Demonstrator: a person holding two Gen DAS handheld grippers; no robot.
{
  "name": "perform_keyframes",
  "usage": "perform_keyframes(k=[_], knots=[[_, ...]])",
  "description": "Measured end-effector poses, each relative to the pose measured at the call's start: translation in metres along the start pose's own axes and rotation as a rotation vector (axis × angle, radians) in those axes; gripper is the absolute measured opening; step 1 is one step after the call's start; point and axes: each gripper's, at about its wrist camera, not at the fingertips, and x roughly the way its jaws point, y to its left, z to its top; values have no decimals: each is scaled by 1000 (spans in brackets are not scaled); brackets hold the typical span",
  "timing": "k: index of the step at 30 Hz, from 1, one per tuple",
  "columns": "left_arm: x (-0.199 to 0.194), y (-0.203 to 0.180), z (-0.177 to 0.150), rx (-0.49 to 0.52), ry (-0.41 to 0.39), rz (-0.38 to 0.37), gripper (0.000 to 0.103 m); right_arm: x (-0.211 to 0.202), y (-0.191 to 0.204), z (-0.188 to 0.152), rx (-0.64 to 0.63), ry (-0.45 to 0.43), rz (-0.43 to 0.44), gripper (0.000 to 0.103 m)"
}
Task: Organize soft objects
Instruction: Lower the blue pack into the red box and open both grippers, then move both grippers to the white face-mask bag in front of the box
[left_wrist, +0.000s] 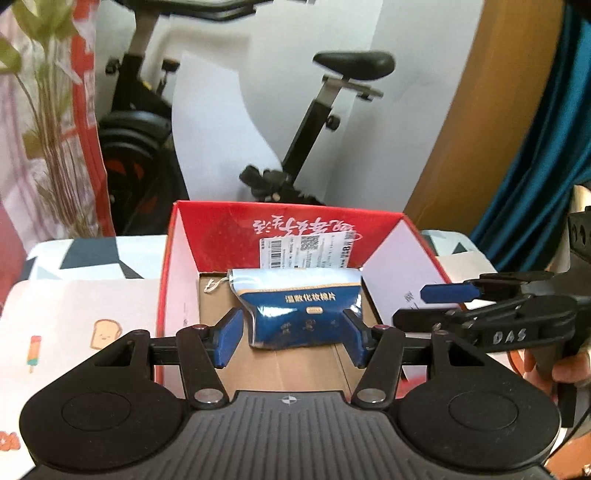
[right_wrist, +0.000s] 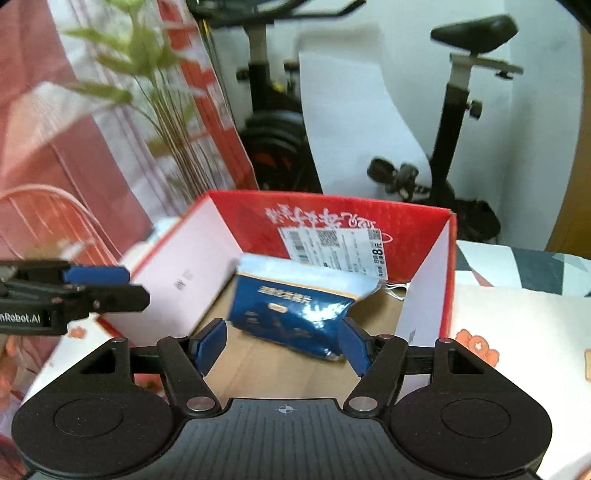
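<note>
The glossy blue pouch (left_wrist: 295, 314), soft and crinkled, already lies slumped on the brown cardboard floor of the red open box (left_wrist: 280, 225), so that piece looks stowed. Both the left hand-held gripper (left_wrist: 291, 338) and the right hand-held gripper (right_wrist: 282, 345) hold nothing; the left's jaws stand apart, the right's are opening. The box sits on a tabletop (left_wrist: 74, 306) under a cartoon-printed cloth.

The box (left_wrist: 280, 225) is red with white writing. The soft pack (left_wrist: 299, 310) inside is blue and white. The cloth (left_wrist: 74, 310) has toast pictures.
</note>
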Motion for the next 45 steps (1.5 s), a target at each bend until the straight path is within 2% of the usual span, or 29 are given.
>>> perform_keyframes(k=[3, 7, 10, 14, 16, 19, 22, 26, 30, 33, 38, 41, 45], knots=[[-21, 1, -17, -34, -36, -15, 60, -28, 2, -13, 31, -62, 34, 70], [-35, 5, -39, -78, -31, -16, 60, -58, 2, -34, 29, -111, 46, 73], [-33, 13, -52, -97, -2, -22, 60, -66, -4, -49, 47, -91, 32, 73], [-19, 32, -72, -187, 77, -7, 60, -63, -14, -72, 81, -60, 30, 73], [-13, 40, -80, -215, 103, -11, 59, -61, -16, -83, 90, -65, 47, 77], [-6, 42, -86, -226, 124, -17, 59, -49, -18, -96, 93, 13, -14, 77], [-2, 43, -88, -231, 137, -39, 59, -41, -24, -110, 128, 47, 6, 76], [11, 43, -96, -239, 175, -28, 59, -27, -29, -127, 154, 99, -48, 76], [20, 40, -101, -232, 203, -30, 59, -16, -38, -142, 180, 139, -58, 77], [27, 39, -108, -244, 229, -41, 58, -11, -40, -146, 196, 139, -45, 78], [26, 38, -110, -252, 222, -49, 59, -6, -40, -143, 193, 150, -41, 79], [25, 38, -111, -252, 222, -51, 59, -9, -38, -140, 174, 152, -91, 79], [27, 38, -111, -261, 220, -54, 59, -14, -50, -142, 214, 159, -117, 79]])
